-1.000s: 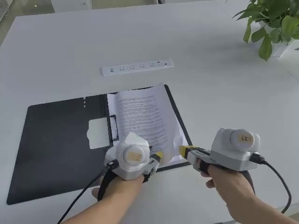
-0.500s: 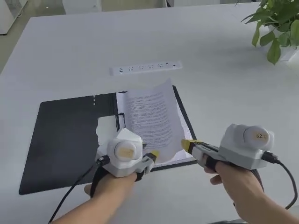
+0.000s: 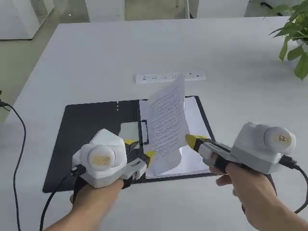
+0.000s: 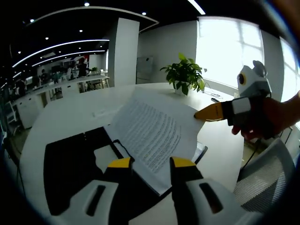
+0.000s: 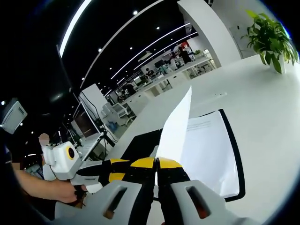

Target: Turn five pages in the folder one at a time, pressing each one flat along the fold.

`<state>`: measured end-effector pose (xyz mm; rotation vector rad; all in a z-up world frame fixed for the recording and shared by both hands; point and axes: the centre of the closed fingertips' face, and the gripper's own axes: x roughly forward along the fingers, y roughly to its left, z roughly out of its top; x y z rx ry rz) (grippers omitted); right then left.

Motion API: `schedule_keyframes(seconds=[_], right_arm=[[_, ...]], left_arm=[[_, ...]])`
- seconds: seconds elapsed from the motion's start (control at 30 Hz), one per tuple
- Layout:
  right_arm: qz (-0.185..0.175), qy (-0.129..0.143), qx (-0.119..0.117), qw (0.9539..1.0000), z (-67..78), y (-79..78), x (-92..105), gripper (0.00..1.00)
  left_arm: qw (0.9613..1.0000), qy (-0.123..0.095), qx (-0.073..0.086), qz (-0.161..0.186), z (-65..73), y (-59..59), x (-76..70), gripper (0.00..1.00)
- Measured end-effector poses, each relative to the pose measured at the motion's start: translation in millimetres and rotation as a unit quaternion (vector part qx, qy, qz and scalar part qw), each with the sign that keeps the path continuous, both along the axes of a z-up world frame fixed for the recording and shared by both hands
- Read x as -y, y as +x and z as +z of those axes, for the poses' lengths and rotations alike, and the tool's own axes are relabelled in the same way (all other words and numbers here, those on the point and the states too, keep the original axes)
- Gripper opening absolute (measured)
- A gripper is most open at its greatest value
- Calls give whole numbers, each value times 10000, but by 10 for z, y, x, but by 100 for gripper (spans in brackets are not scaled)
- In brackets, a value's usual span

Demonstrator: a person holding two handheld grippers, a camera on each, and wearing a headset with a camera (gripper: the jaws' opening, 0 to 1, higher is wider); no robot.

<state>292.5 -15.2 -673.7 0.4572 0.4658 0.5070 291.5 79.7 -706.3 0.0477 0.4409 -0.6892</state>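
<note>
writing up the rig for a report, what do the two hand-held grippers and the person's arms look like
The left hand-held gripper and right hand-held gripper match: white angular plastic bodies with a rounded dome, black mid-sections and yellow jaw tips. Each dome carries a round yellowish label; the right one starts with 62. A black cable trails from each. The forearms are bare.

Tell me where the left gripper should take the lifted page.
Probably its bottom edge, coming in from over the cover: the page stands nearly upright, the right gripper is shut on its outer edge, and the open left gripper faces that free edge.
</note>
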Motion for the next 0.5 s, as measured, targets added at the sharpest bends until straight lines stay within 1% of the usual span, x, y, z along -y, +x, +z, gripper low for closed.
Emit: schedule_keyframes(seconds=[0.07, 0.1, 0.13, 0.2, 0.27, 0.3, 0.37, 0.43, 0.5], right_arm=[[95, 18, 19, 10000, 28, 11, -111, 0], [156, 33, 48, 9999, 46, 17, -181, 0], [172, 25, 57, 9998, 48, 20, -202, 0], [294, 48, 61, 9995, 56, 28, -338, 0], [393, 38, 69, 9992, 60, 30, -455, 0], [412, 40, 70, 9991, 61, 31, -477, 0], [506, 54, 79, 9987, 66, 38, -593, 0], [633, 40, 68, 9980, 59, 41, -717, 0], [728, 23, 61, 9973, 44, 52, -829, 0]], left_arm=[[10000, -9, 73, 51, 48, -29, -103, 30], [9999, -3, 84, 73, 61, -41, -145, 30], [9999, 7, 80, 102, 68, -53, -188, 30], [9998, 22, 155, 156, 110, -90, -300, 30], [9997, 5, 135, 214, 126, -117, -390, 31], [9996, 6, 156, 238, 135, -127, -426, 31], [9995, 19, 153, 274, 139, -146, -498, 31], [9992, 18, 171, 360, 146, -169, -601, 31], [9989, 15, 148, 445, 148, -189, -701, 31]])
